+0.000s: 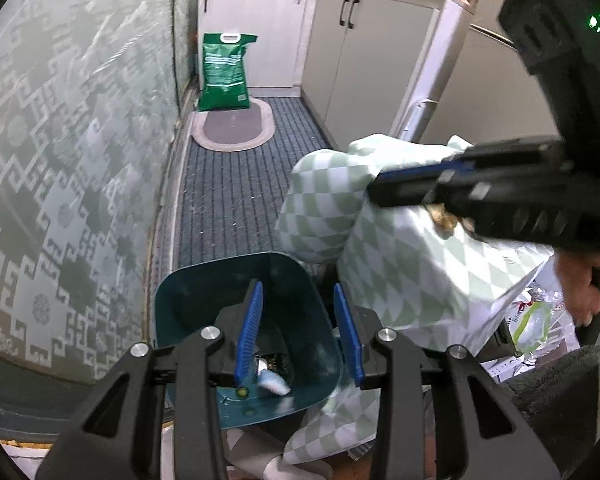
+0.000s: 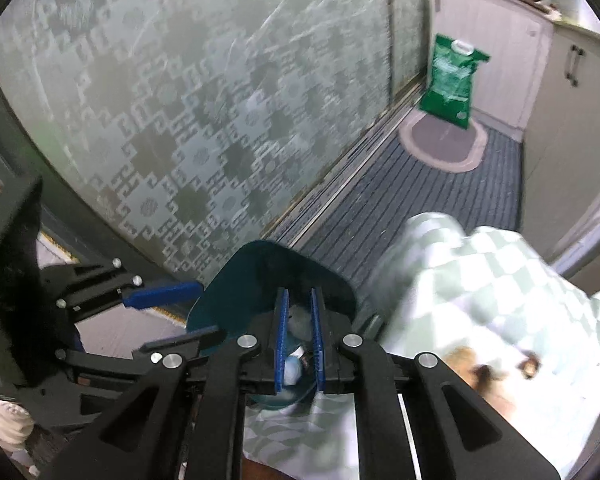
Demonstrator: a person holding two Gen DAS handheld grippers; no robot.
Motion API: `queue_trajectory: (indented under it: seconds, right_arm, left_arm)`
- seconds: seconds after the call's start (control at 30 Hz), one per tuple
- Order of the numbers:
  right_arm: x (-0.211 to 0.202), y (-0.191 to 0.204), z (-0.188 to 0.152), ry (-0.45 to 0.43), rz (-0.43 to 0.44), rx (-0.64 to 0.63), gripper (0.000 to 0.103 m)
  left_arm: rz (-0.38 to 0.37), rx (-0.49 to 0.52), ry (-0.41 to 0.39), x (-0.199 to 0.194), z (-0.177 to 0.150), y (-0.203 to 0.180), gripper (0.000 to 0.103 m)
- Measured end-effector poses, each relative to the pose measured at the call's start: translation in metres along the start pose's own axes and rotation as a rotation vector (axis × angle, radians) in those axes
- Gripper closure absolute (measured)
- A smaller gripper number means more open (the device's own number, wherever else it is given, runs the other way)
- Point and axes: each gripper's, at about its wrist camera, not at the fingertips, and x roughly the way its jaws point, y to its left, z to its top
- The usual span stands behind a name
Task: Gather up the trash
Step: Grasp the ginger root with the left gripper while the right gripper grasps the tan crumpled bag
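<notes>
Teal bin [image 1: 236,304] tipped toward checkered bag [image 1: 404,256]; left gripper [image 1: 300,328] fingers spread, straddling its rim; right gripper [image 2: 300,344] fingers nearly closed, empty.

Left hand-held gripper [image 1: 298,322] agape; right hand-held gripper [image 2: 300,342] narrowly parted.

A dark grey ribbed floor mat [image 1: 236,184] carries a small oval grey rug with a pale border [image 1: 234,126], an upright green printed sack [image 1: 224,72] standing on that rug, and a teal plastic bin [image 1: 204,292].
</notes>
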Motion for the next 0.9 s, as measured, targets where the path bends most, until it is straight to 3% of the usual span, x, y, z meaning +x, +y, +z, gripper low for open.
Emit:
queue_trajectory:
  seconds: [0.1,0.2,0.47,0.63,0.9]
  right_arm:
    - [-0.029,-0.026,-0.003,-0.066,-0.023,0.049,0.08]
    - [-0.051,-0.053,-0.012,-0.106,-0.053,0.094,0.077]
    - [-0.074,-0.095,-0.042,-0.116,-0.101,0.159,0.073]
    - [-0.086,-0.108,-0.058,-0.122,-0.099,0.168,0.065]
    - [-0.096,-0.13,-0.078,-0.112,-0.104,0.187,0.065]
  left_arm:
    - [-0.023,0.013,-0.011,0.001,0.004,-0.011,0.062]
    - [-0.05,0.042,-0.028,0.001,0.008,-0.028,0.06]
    - [-0.126,0.172,-0.073,0.014,0.019,-0.083,0.049]
    - [-0.147,0.254,-0.054,0.039,0.029,-0.113,0.042]
    - [-0.071,0.383,-0.009,0.072,0.039,-0.126,0.04]
